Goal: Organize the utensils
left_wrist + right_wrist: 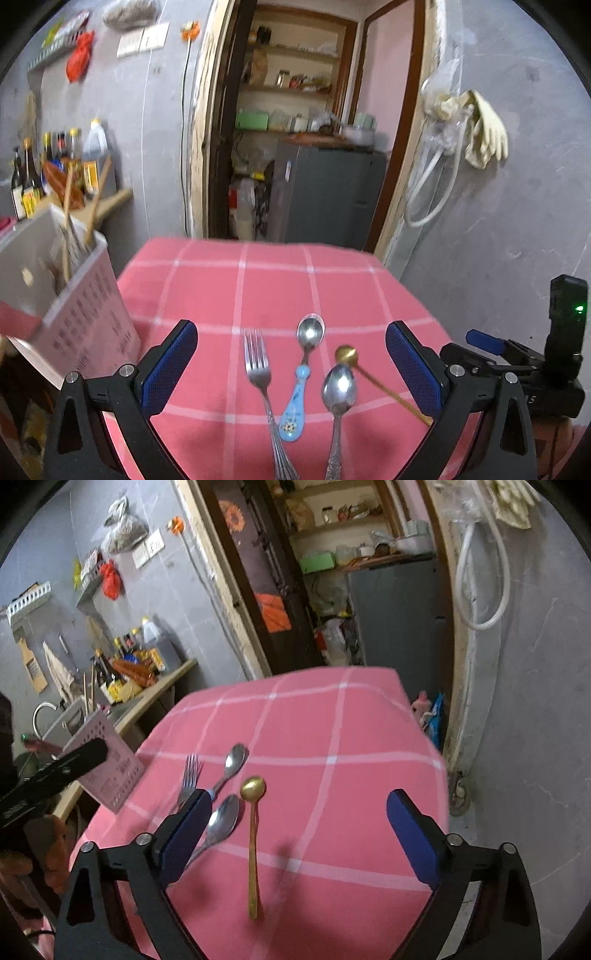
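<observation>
1. Your left gripper (pixel 291 354) hangs with jaws spread, empty, above the fork (pixel 258 363) and spoons.
2. Your right gripper (pixel 297 819) stands wide, nothing clamped; gold spoon (pixel 253 823) lies between its fingers on the pink cloth (pixel 351 738).
3. Perforated holder (pixel 88 310) sits at the table's left edge.

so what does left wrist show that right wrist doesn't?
Left wrist only: the blue-handled spoon's decorated handle in full, and yellow gloves hanging on the wall. Right wrist only: the whole gold spoon between its open tongs, plus a wall grater. Both: fork, silver spoon, pink perforated holder at the table's left edge, pink checked cloth, grey fridge.
</observation>
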A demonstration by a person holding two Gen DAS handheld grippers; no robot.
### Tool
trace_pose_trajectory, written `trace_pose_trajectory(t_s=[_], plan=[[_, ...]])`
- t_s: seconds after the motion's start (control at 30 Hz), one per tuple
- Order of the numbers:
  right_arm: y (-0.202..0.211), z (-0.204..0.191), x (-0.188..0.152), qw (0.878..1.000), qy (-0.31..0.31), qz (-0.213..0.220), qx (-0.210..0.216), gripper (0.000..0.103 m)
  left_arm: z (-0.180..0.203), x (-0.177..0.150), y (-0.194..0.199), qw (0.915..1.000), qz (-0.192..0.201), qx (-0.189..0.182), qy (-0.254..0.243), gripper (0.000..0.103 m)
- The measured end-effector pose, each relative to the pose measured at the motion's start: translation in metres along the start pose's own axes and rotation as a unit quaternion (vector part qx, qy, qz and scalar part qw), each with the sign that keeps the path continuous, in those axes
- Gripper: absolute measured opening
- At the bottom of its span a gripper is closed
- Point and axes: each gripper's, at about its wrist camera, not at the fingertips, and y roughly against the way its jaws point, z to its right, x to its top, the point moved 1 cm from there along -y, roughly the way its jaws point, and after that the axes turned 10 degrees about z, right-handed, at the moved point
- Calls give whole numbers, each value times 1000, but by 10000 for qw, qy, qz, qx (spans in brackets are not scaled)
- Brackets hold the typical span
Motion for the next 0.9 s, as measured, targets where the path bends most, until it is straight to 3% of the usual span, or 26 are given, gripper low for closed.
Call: trace_pose_trajectory(t_s=[0.27,0.53,0.73,0.9], plan=[[-40,-12,-15,9974,256,-601,304,63,-25,-28,-42,9964,-700,72,473,101],[-66,-31,-26,9908,581,-1080,571,36,-44,-41,-79,9902,-1189,53,731,70],[-76,-43,-27,9868,769,-1255,679,34,-50,-41,-103,9856,-1467,-97,832,50],[-79,-45,-27,9853,836,-1300,731,34,-55,-43,-119,9821,-1611,-367,905,40]])
